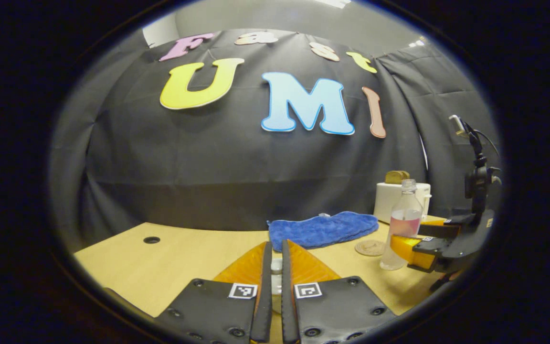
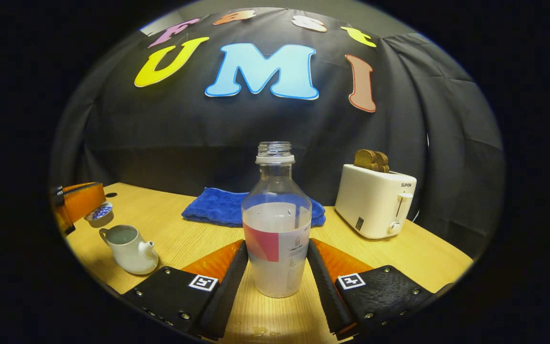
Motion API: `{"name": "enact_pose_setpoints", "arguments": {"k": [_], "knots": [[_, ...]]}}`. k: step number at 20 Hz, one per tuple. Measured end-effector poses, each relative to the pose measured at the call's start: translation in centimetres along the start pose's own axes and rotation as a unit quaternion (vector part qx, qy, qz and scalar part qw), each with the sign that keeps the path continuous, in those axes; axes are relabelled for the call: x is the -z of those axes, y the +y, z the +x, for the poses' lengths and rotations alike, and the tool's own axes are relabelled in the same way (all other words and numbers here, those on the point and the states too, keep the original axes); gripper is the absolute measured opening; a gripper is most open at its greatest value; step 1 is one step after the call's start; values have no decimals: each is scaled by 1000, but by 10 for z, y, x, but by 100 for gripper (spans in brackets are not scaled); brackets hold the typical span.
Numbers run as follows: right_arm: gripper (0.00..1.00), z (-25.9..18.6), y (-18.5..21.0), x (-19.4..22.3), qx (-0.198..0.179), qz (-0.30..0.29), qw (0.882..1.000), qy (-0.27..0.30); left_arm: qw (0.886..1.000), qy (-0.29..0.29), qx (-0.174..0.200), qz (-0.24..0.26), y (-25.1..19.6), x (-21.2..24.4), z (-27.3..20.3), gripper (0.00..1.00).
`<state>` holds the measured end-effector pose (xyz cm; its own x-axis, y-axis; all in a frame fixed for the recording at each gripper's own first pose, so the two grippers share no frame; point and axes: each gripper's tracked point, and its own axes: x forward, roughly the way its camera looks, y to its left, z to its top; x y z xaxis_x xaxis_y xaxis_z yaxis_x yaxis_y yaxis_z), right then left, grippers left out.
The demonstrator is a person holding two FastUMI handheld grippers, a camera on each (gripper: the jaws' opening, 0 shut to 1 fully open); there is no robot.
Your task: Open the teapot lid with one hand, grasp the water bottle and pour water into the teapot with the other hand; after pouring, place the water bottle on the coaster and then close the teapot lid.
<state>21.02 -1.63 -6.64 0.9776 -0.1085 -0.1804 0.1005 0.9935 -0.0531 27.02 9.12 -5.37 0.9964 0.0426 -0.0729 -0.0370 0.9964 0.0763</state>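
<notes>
– Teapot [image 2: 129,251] first: where, and in what state?
– Low at the left of the right gripper view, upright on the table [image 2: 399,258], mouth open, spout toward the camera. Maybe some water inside; too dim to be sure.
– And the lid [image 2: 97,212]?
– Held up just beyond the pot, clear of its rim, by the left gripper [image 1: 275,246]. Fingers nearly closed, only a thin gap, pinched on what looks like the knob.
– So step one done. Bottle [image 2: 277,239]?
– Uncapped, about half full, standing on the table between the fingers of the right gripper [image 2: 277,244]. Spread wide, one finger at each flank of the bottle, right up against it; truly pressing or not, cannot tell.
– On the coaster [image 1: 370,247]?
– No. Beside it, near but apart, in the left gripper view. Towel [image 2: 217,208] and toaster [image 2: 375,200] farther back, out of the way.
– Step in hand, then?
– Probably the grasp before the pour, though possibly a set-down after it, short of the coaster.
– Next move?
– If before: squeeze firmly, lift, carry left over the open mouth, tip slowly. Keep the lid held aside meanwhile. If after: shift onto the coaster.
</notes>
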Motion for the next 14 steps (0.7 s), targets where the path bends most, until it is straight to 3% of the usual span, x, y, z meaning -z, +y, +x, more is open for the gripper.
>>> {"name": "enact_pose_setpoints", "arguments": {"k": [8, 10, 14], "knots": [[76, -7, 37, -4, -11, -126, 992, -25, 999, 2, -40, 11, 60, 7, -30, 15], [76, -10, 48, -3, -10, -177, 984, -32, 999, -4, -35, 2, 65, 6, -31, 15], [76, -14, 70, 2, -2, -289, 956, -38, 999, 2, -35, -4, 71, 15, -27, 15]]}}
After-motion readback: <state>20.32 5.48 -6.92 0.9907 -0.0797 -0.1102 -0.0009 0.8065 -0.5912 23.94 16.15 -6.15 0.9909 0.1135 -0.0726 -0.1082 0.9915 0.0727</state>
